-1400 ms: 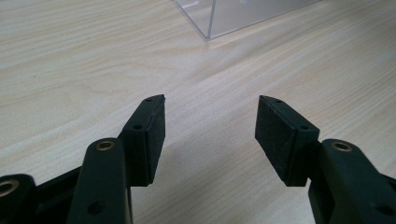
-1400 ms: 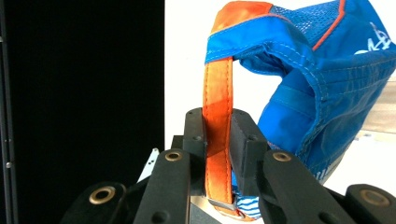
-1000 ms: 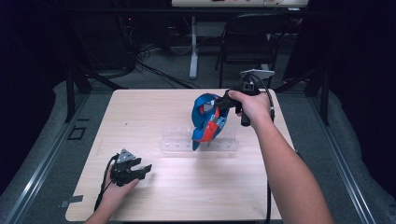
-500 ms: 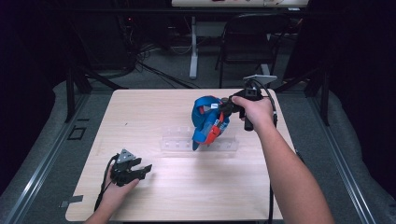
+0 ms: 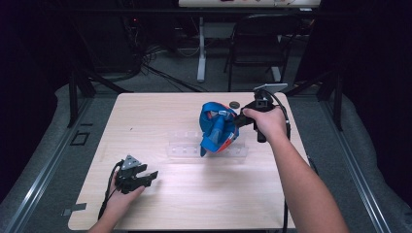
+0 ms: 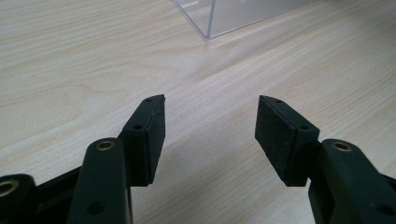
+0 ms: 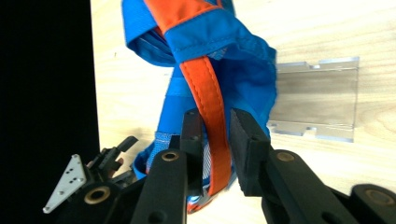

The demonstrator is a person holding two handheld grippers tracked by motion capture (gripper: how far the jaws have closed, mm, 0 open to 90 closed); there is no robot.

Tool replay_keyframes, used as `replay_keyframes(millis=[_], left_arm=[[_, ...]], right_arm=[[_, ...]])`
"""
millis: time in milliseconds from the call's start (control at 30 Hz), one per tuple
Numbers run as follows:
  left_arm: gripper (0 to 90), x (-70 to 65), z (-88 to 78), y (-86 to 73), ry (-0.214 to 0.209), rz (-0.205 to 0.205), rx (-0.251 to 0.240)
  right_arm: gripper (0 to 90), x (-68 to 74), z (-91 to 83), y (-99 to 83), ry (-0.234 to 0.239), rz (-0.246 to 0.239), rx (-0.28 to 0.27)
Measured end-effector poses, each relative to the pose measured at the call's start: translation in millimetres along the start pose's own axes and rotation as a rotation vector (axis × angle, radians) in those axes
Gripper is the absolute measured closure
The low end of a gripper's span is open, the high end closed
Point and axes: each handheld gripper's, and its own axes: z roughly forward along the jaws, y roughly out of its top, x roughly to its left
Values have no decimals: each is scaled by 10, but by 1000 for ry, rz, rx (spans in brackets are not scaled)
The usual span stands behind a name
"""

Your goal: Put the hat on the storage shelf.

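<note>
At the table's (image 5: pixel 160 116) seven o'clock, the left gripper (image 5: pixel 145 177) rests, jaws spread wide around nothing. Toward two o'clock, the right gripper (image 5: pixel 236 123) — jaws just easing apart — straddles the orange strap (image 7: pixel 211 116) of a blue harness (image 5: pixel 216 128) over a clear tray (image 5: pixel 182 148).

A bag (image 5: pixel 216 128) sits on a clear tray (image 5: pixel 184 148) mid-worktop (image 5: pixel 160 111). The right gripper (image 5: pixel 239 121) is at its right. The left gripper (image 5: pixel 148 177) rests near the front left.

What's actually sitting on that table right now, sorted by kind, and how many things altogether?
Blue and orange fabric harness: 1
Clear plastic tray: 1
Small dark round object: 1
Hand-held gripper: 2, left hand-held gripper and right hand-held gripper
Total: 5
</note>
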Motion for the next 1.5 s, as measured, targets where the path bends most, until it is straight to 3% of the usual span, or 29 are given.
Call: replay_keyframes(millis=[367, 667, 833, 1233, 1500], left_arm=[[431, -3, 7, -2, 2, -2, -5], [431, 2, 0, -2, 2, -4, -4], [431, 0, 6, -2, 2, -3, -2], [430, 0, 9, -4, 4, -3, 0], [430, -7, 14, -5, 6, -1, 3]], right_arm=[[670, -157, 46, -69, -23, -2, 12], [656, -299, 76, -208, -42, -42, 37], [647, -417, 91, -299, -44, -54, 23], [630, -716, 129, -576, -40, -95, -4], [616, -957, 200, -886, -26, -134, -18]])
